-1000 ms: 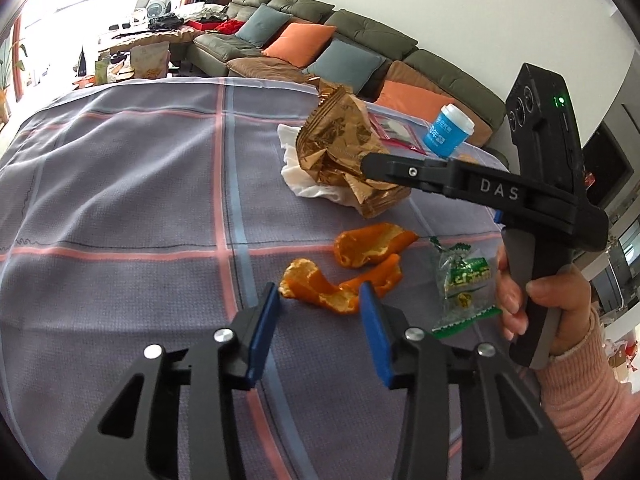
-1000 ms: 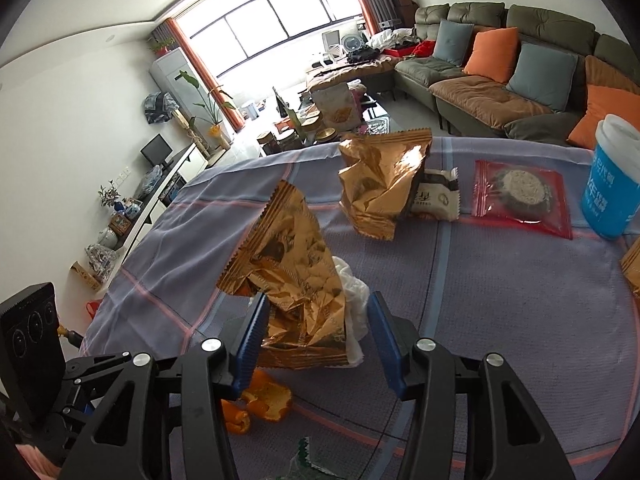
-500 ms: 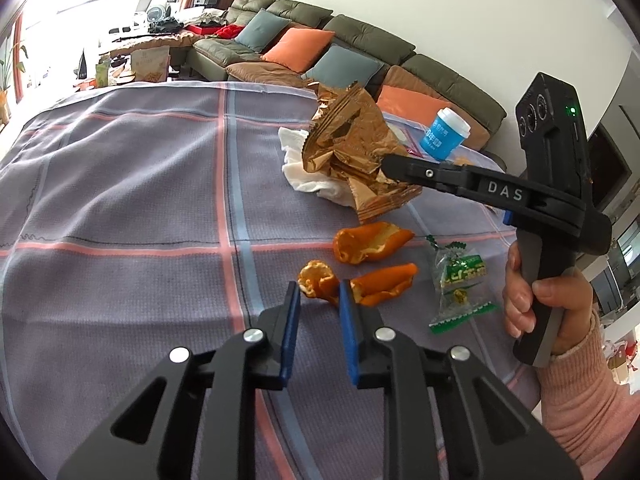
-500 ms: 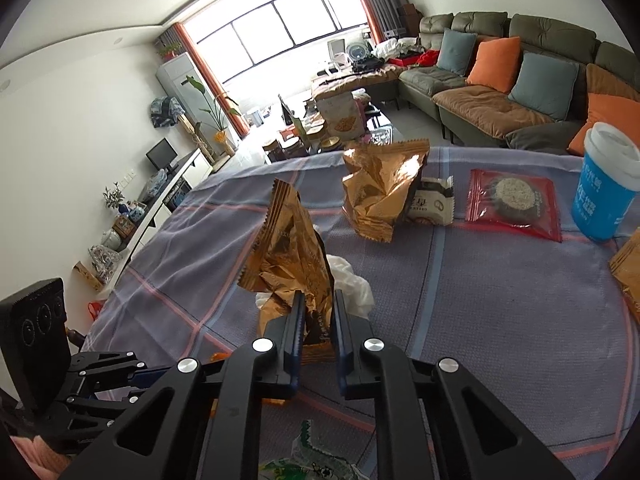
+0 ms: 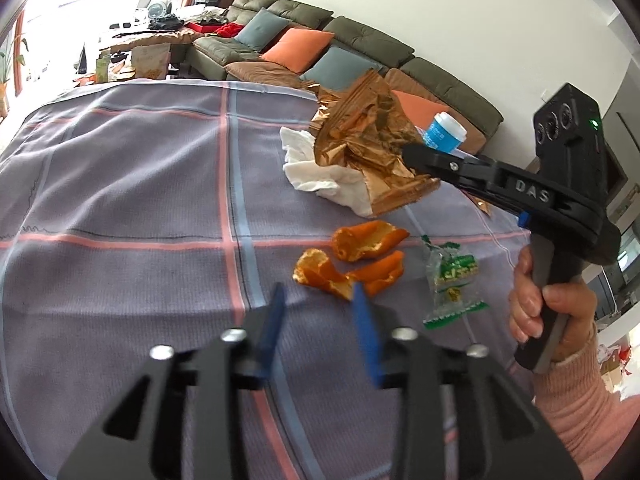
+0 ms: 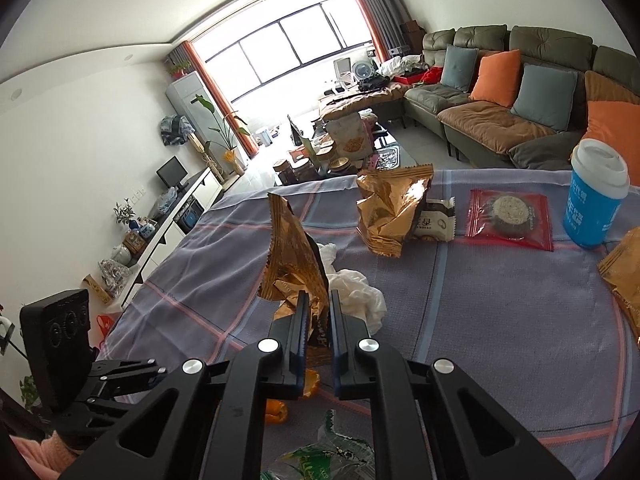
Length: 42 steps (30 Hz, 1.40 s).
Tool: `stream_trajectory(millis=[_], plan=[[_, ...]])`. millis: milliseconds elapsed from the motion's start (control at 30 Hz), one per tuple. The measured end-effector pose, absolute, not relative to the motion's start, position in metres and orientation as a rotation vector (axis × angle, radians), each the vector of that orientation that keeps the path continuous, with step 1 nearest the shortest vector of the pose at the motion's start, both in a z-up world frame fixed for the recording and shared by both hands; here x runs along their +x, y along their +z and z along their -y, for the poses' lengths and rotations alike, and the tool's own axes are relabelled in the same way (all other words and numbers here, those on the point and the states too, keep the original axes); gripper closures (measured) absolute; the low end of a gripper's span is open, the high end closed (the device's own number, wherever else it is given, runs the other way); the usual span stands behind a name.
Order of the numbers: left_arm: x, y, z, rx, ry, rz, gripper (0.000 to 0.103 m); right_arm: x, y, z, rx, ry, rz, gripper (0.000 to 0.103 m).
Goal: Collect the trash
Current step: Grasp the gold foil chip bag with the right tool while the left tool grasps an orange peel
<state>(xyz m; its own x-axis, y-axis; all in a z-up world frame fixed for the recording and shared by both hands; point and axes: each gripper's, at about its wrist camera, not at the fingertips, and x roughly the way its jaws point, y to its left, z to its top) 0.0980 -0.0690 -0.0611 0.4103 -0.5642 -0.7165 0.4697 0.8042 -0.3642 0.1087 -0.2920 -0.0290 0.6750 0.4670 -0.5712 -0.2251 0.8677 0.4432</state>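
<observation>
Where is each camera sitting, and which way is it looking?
Left wrist view: sits on the left claw, looks down over its opening blue fingers, nothing between them, at curled orange peel pieces on the checked grey tablecloth; shows a hand in a pink sleeve holding the right claw.
Right wrist view: sits on the right claw, pinching a crumpled gold foil wrapper, faces the big bright window; shows the left claw at lower left.
Shared: the wrapper, a white crumpled tissue, a blue paper cup, a green sofa.
</observation>
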Motion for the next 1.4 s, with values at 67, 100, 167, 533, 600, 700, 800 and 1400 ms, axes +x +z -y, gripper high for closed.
stream_trajectory(millis=[67,100,167,533,600,700,800,1400], plan=[[0.102,-0.063,0.073,-0.113,-0.665,-0.959,0.057,0.108,-0.03,0.293,0.359,0.398,-0.733,0.093],[0.104,-0.064,0.076,-0.11,-0.664,-0.967,0.057,0.108,-0.031,0.293,0.363,0.4,-0.733,0.093],[0.108,-0.065,0.081,-0.102,-0.664,-0.968,0.057,0.108,-0.031,0.295,0.372,0.401,-0.731,0.093],[0.101,-0.065,0.093,-0.054,-0.666,-0.927,0.078,0.106,-0.034,0.296,0.388,0.406,-0.729,0.093],[0.098,-0.062,0.091,-0.058,-0.674,-0.915,0.08,0.107,-0.033,0.297,0.387,0.407,-0.729,0.093],[0.093,-0.059,0.088,-0.063,-0.68,-0.904,0.081,0.106,-0.032,0.297,0.386,0.412,-0.722,0.093],[0.087,-0.055,0.083,-0.059,-0.675,-0.889,0.082,0.103,-0.028,0.294,0.389,0.419,-0.711,0.093],[0.062,-0.03,0.016,-0.142,-0.624,-0.816,0.084,0.084,-0.007,0.258,0.389,0.518,-0.664,0.093]])
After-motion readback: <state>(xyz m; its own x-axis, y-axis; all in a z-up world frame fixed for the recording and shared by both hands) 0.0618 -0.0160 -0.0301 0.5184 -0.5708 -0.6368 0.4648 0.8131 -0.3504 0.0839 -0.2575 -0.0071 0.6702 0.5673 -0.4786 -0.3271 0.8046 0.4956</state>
